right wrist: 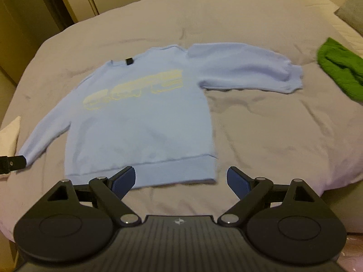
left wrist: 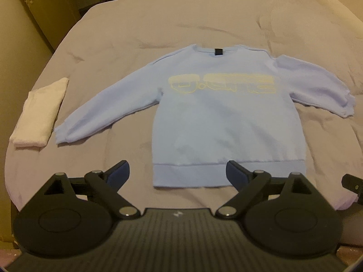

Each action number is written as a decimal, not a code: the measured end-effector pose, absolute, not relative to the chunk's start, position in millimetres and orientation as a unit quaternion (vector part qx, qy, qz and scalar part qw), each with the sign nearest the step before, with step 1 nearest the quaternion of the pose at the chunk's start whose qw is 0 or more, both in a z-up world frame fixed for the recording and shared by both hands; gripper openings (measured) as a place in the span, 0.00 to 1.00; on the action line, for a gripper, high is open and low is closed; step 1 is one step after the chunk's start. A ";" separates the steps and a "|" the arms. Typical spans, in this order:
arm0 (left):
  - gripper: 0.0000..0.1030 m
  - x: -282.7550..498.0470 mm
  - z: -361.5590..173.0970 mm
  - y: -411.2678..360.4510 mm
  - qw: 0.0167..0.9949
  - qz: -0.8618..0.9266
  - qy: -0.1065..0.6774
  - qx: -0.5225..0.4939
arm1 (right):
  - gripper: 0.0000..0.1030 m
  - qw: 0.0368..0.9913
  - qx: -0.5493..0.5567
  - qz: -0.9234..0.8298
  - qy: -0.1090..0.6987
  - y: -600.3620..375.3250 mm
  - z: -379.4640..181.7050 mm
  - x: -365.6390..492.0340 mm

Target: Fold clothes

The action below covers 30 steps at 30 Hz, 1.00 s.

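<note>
Both your tongs, left (left wrist: 178, 173) and right (right wrist: 181, 179), hang spread wide and empty, low over the sweatshirt's hem. Bed (left wrist: 204, 29) in grey cover; wardrobe doors (left wrist: 45, 6) beyond. Pale blue sweatshirt (left wrist: 222, 117) flat, face up, sleeves out. White folded cloth (left wrist: 40, 113) left, green garment (right wrist: 340, 68) right.

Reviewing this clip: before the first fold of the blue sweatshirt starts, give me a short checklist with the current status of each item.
1. Light blue sweatshirt lies flat, print up, on the bed cover: ok.
2. Both sleeves spread out to the sides, not tucked under: ok.
3. Left gripper open and empty, poised at the hem: ok.
4. Right gripper open and empty, near the hem's right corner: ok.
5. Folded white cloth sits close beside the left cuff; whether they touch: cannot tell.
6. Green garment lies apart from the right sleeve: ok.
</note>
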<state>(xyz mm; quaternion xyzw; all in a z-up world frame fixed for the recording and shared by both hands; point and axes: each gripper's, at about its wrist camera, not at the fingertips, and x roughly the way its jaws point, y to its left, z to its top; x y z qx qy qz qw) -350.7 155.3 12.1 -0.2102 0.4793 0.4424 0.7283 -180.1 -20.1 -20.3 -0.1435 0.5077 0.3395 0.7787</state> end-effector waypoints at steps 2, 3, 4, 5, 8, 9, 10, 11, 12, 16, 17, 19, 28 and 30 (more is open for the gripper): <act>0.88 -350.9 13.8 139.0 0.730 0.441 0.479 -0.208 | 0.87 0.782 -0.144 0.334 0.507 -38.9 -16.6 -180.0; 0.89 -351.5 14.5 131.2 0.730 0.441 0.479 -0.207 | 0.87 0.783 -0.144 0.332 0.507 -47.8 -15.0 -179.8; 0.90 -352.6 15.0 122.3 0.731 0.441 0.478 -0.207 | 0.87 0.783 -0.144 0.330 0.507 -55.3 -14.5 -179.5; 0.90 -353.8 15.6 113.5 0.732 0.442 0.476 -0.207 | 0.87 0.783 -0.146 0.329 0.507 -62.5 -14.6 -180.1; 0.91 -359.3 15.4 92.9 0.733 0.441 0.475 -0.208 | 0.87 0.783 -0.152 0.327 0.507 -83.8 -15.1 -181.9; 0.91 -361.5 15.4 86.9 0.732 0.442 0.475 -0.207 | 0.87 0.783 -0.155 0.326 0.506 -89.8 -15.5 -182.8; 0.91 -364.0 15.5 80.0 0.731 0.444 0.475 -0.207 | 0.87 0.783 -0.157 0.326 0.506 -94.9 -15.8 -183.9; 0.91 -366.4 15.7 75.2 0.730 0.446 0.475 -0.207 | 0.87 0.783 -0.159 0.326 0.505 -99.7 -16.0 -184.9; 0.91 -367.8 16.2 71.2 0.730 0.447 0.474 -0.207 | 0.87 0.783 -0.160 0.326 0.505 -104.0 -15.9 -186.0; 0.91 -376.6 18.7 56.0 0.728 0.455 0.470 -0.206 | 0.87 0.782 -0.160 0.331 0.503 -117.0 -14.3 -192.1; 0.91 -378.4 19.6 53.2 0.727 0.456 0.469 -0.206 | 0.87 0.782 -0.160 0.333 0.502 -119.4 -13.9 -193.1; 0.92 -381.6 21.6 48.4 0.728 0.459 0.467 -0.205 | 0.87 0.781 -0.160 0.337 0.500 -123.4 -13.0 -194.9; 0.93 -391.2 29.0 38.0 0.734 0.461 0.456 -0.201 | 0.87 0.785 -0.157 0.342 0.493 -131.9 -6.4 -202.9; 0.93 -392.4 30.9 37.7 0.735 0.462 0.453 -0.201 | 0.87 0.786 -0.156 0.342 0.491 -132.2 -4.7 -205.3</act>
